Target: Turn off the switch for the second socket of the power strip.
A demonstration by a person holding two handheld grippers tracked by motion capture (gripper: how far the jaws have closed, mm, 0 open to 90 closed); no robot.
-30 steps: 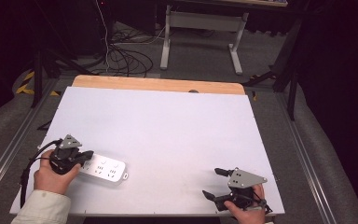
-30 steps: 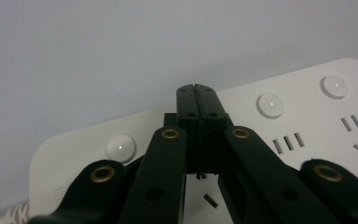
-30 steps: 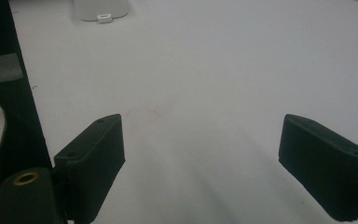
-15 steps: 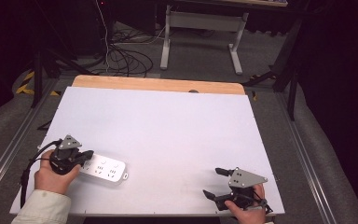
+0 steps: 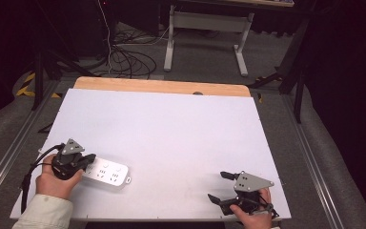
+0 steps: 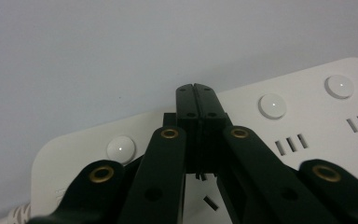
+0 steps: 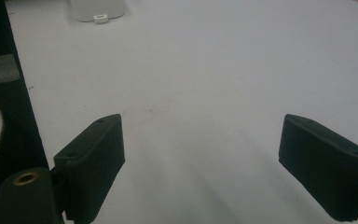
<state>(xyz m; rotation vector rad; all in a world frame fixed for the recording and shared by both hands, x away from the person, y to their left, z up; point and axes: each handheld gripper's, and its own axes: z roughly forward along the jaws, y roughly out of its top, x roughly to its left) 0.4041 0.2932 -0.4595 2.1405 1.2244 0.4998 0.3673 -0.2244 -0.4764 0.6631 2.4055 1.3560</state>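
Table (image 5: 171,133): we see a wide white surface with a strip of bare wood along its far edge; a person's two hands come in from the near edge.
Power strip (image 5: 106,172): a white multi-socket strip lies flat near the table's near left corner, its long side running left to right. In the left gripper view (image 6: 307,112) we see round white buttons in a row along it, with slotted sockets beside them, and a pale cord leaving its end at the lower left.
Left gripper (image 5: 89,159): held in the person's left hand (image 5: 52,181), it sits over the left end of the strip. In its own view (image 6: 196,88) we see the two black jaws pressed together with nothing between them, their tips over the strip's top face between two buttons. We cannot tell whether the tips touch the strip.
Right gripper (image 5: 220,186): held in the right hand (image 5: 250,217) at the near right corner, well apart from the strip. In its own view (image 7: 200,154) we see the jaws spread wide with only bare table between them, gripping nothing.
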